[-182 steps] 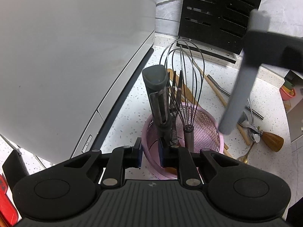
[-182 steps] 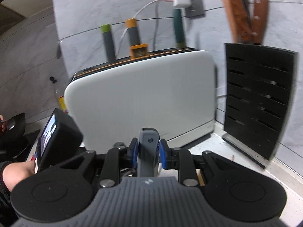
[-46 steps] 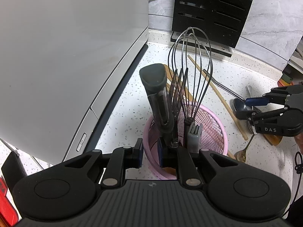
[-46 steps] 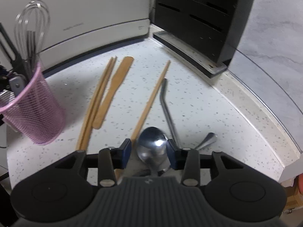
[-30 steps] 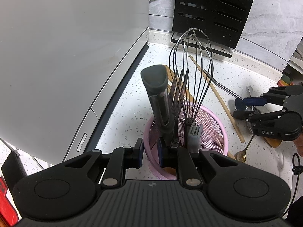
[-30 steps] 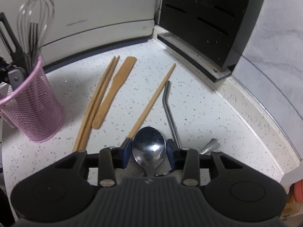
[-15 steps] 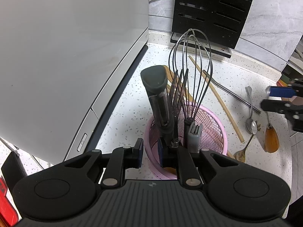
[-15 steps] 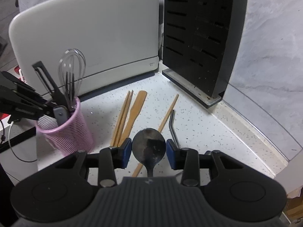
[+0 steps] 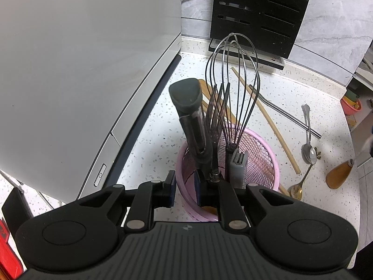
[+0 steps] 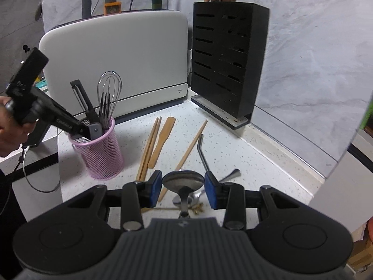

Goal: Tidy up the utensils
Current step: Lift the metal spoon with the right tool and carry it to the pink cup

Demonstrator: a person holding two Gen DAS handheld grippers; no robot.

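In the left wrist view the left gripper (image 9: 184, 186) has its jaws narrow, clamped on the near rim of the pink mesh cup (image 9: 261, 144): one blue pad sits outside the wall, the other inside. Ahead of the jaws, four things stand in the cup: a peeler (image 9: 188, 107) leaning up and to the left, a dark fork (image 9: 219, 107) with tines up, a wire whisk (image 9: 233, 74) upright with its loops on top, and a grey handle (image 9: 237, 163) low inside. To the right of the jaws, on the bench (image 9: 163, 126), lie two spoons (image 9: 307, 140), a bent metal straw (image 9: 286, 114) and a chopstick (image 9: 268, 121), all pointing roughly away.

In the right wrist view the right gripper (image 10: 183, 189) holds a steel spoon (image 10: 183, 180) between its jaws, half open around it, bowl forward, its long axis running back along the jaws. The grip itself seems to be on the neck, though the bowl hides it. The cup stands ahead and to the left of the jaws. Straight ahead on the bench lie three chopsticks (image 10: 149, 147), one flat wooden spatula (image 10: 163, 140) and the straw, long axes all pointing away.
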